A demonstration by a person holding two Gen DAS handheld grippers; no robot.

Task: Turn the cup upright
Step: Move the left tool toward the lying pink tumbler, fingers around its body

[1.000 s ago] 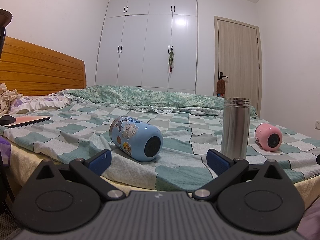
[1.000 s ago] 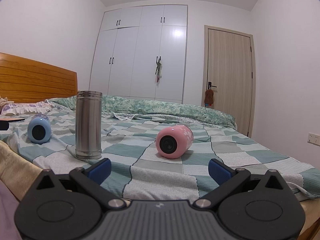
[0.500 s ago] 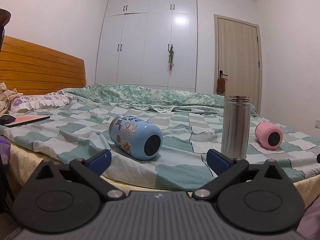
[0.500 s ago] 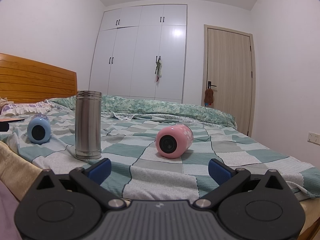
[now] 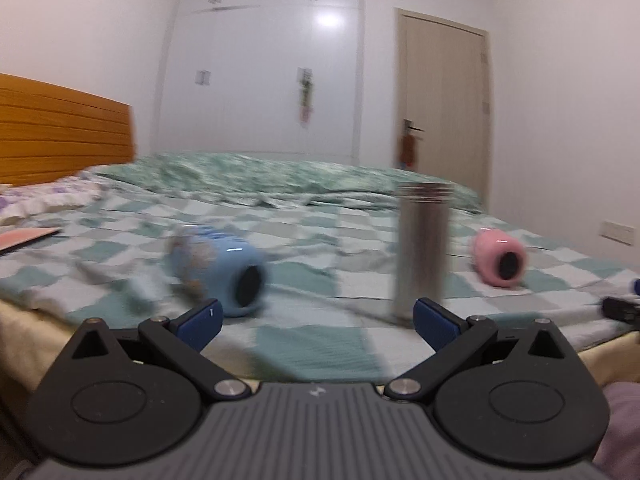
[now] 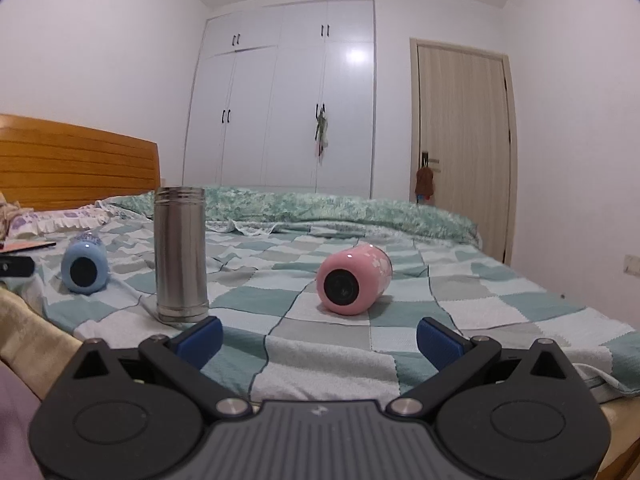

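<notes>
A blue cartoon cup (image 5: pixel 218 276) lies on its side on the checked bedspread (image 5: pixel 304 344), its dark end facing me, just beyond my open left gripper (image 5: pixel 316 320). It also shows in the right wrist view (image 6: pixel 85 266) at the far left. A pink cup (image 6: pixel 354 280) lies on its side ahead of my open, empty right gripper (image 6: pixel 318 338); in the left wrist view it (image 5: pixel 498 262) is at the right. The left view is blurred by motion.
A steel flask (image 6: pixel 181 254) stands upright between the two cups, also in the left wrist view (image 5: pixel 422 252). A flat red item (image 5: pixel 24 238) lies near the pillows (image 6: pixel 60 220). The wooden headboard (image 6: pixel 76 164) is at the left. The other gripper's tip (image 5: pixel 622 308) shows at the right edge.
My left gripper has swung to the right, so the blue cup and flask sit further left in its view, now blurred. The right gripper has not moved.
</notes>
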